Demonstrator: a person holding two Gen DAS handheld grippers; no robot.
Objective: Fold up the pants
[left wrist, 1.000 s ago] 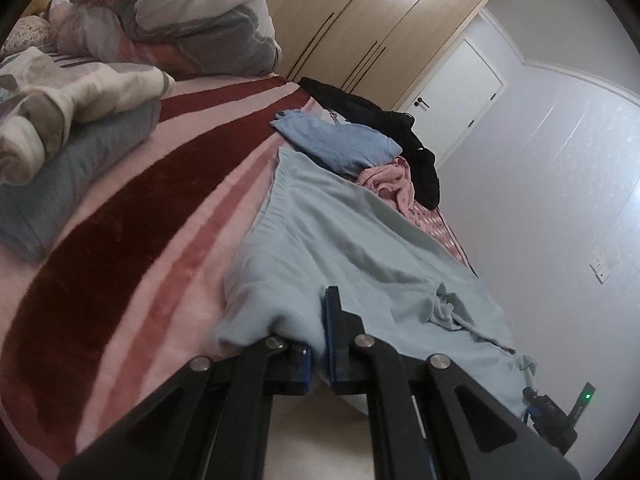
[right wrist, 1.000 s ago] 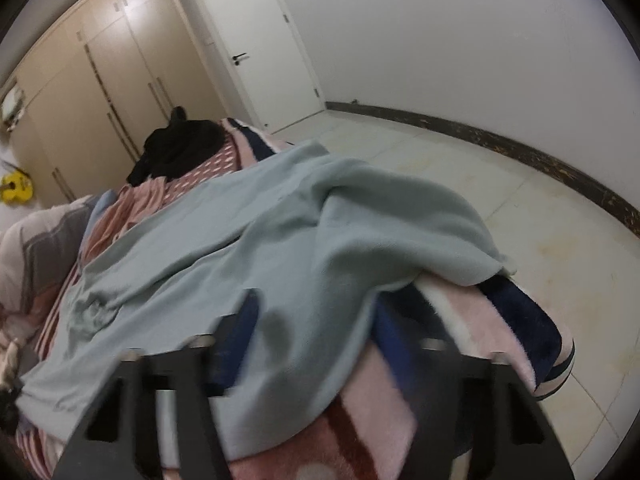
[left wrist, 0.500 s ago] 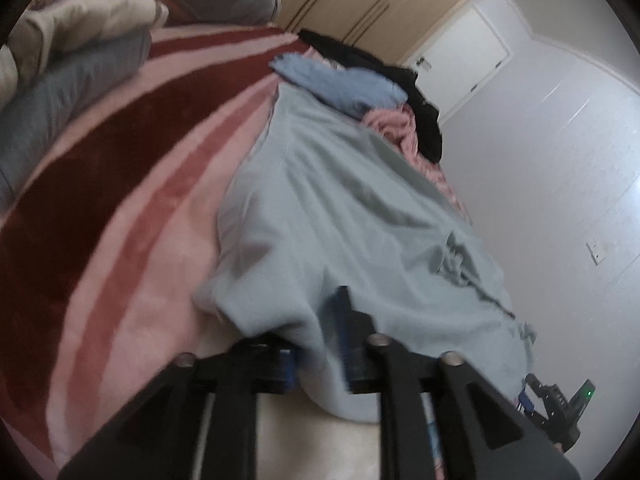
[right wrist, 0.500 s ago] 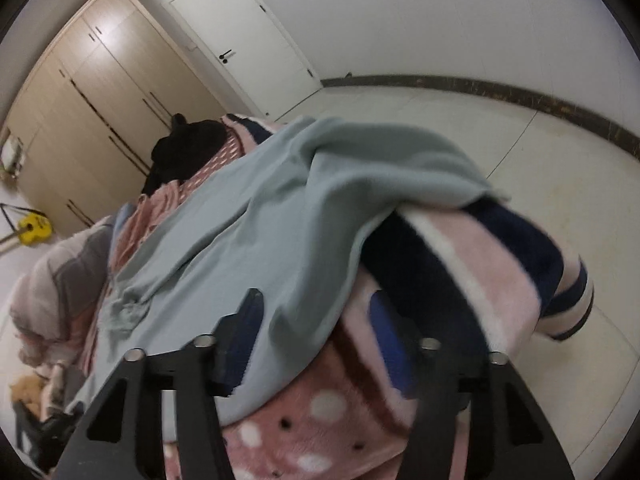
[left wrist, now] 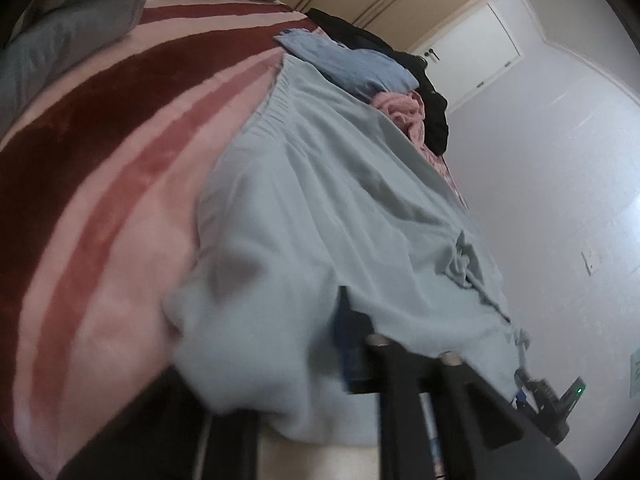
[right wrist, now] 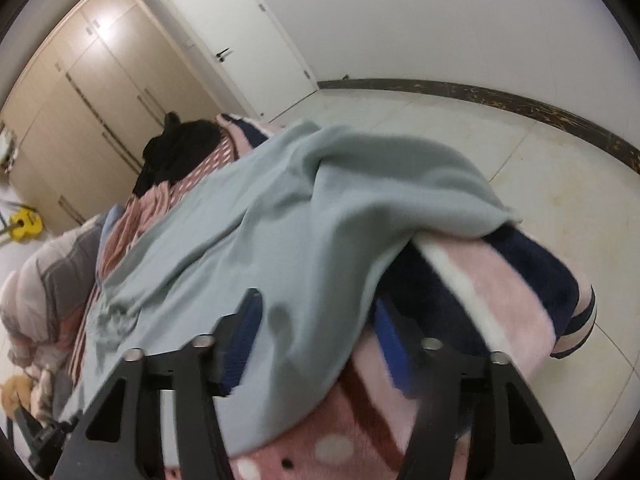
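Light blue-grey pants (left wrist: 320,200) lie along the striped bed blanket, waistband at the far end. In the left wrist view my left gripper (left wrist: 320,344) is shut on the near hem of the pants; cloth drapes over and hides the left finger. In the right wrist view the same pants (right wrist: 280,220) spread over the bed corner. My right gripper (right wrist: 316,320) is open, its jaws wide apart with the pants edge lying between them, unpinched.
A pink, red and navy blanket (left wrist: 100,160) covers the bed. A blue garment (left wrist: 352,64), a pink one (left wrist: 404,112) and a black one (right wrist: 176,156) are piled at the far end. Pillows (left wrist: 60,48) lie left. Wardrobe (right wrist: 80,100), door and tiled floor lie beyond.
My left gripper has lifted and pushed forward with the pants hem, which now bunches over its fingers. My right gripper has dropped lower at the bed corner, still open around the pants edge.
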